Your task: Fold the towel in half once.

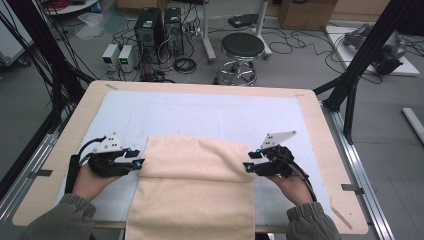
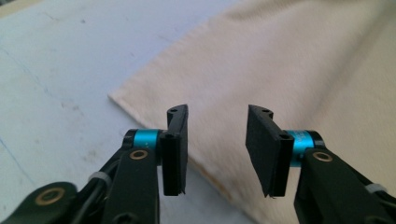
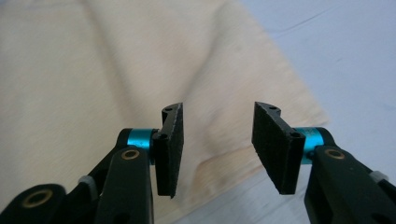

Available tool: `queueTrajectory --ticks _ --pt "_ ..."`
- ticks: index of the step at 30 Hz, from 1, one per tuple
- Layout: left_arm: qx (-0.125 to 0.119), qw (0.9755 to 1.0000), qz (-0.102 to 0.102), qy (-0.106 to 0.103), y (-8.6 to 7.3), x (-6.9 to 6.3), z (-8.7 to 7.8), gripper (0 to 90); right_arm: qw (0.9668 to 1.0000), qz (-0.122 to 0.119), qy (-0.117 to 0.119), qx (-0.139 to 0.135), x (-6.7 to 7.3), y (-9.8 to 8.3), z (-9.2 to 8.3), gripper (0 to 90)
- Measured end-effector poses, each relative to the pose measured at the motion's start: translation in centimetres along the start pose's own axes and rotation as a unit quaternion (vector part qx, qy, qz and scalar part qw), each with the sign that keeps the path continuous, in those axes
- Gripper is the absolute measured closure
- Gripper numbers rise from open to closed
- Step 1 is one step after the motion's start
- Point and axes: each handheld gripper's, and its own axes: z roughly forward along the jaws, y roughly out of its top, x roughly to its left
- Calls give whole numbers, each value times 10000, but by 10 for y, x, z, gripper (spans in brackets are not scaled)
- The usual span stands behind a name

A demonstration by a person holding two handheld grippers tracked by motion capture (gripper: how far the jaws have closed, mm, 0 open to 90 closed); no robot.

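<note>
A cream towel (image 1: 195, 175) lies on the pale mat (image 1: 200, 115), its far part folded back over itself and its near end hanging over the table's front edge. My left gripper (image 1: 139, 164) sits at the fold's left edge, jaws open and empty. In the left gripper view, the left gripper (image 2: 217, 149) hovers just above the towel (image 2: 303, 70) near its corner. My right gripper (image 1: 248, 167) is at the fold's right edge. In the right gripper view, the right gripper (image 3: 217, 144) stands open over the towel (image 3: 93, 70), with nothing gripped between the pads.
The mat covers most of a wooden table (image 1: 80, 115). Beyond the far edge stand a black stool (image 1: 242, 47) and computer towers (image 1: 150, 30) among floor cables. A black frame post (image 1: 360, 60) rises at the right, and dark cables hang at the left.
</note>
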Motion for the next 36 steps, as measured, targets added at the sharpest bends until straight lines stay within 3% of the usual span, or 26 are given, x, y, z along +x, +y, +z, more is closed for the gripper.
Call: queueTrajectory --ticks 3,7,12,13,16,18,20,23,28,33,36 --pt "-3 9996 -121 269 8 10 17 512 9997 66 -212 62 -13 9 12 492" --pt "128 9978 -545 367 8 32 42 505 9991 105 -348 236 -31 14 36 484" --pt "426 9941 -798 591 6 46 65 502 9975 421 -444 341 -51 8 54 486" --pt "505 9938 -796 595 5 46 69 506 9969 520 -443 390 -54 6 57 489" --pt "738 9935 -687 529 1 43 80 516 9960 521 -504 516 -57 4 63 527" --pt "703 9941 -638 521 1 43 80 542 9954 427 -623 581 -56 4 63 581" --pt "694 9949 -612 395 2 41 79 659 9945 277 -758 668 -54 5 63 655" --pt "706 9954 -547 347 3 38 80 760 9937 165 -843 724 -52 6 63 744" --pt "746 9949 -604 322 3 39 79 810 9942 195 -799 696 -53 7 61 851" --pt "689 9950 -587 416 4 39 76 832 9961 348 -549 601 -58 5 58 889" --pt "704 9950 -580 395 4 39 76 829 9963 368 -532 566 -60 4 57 871"
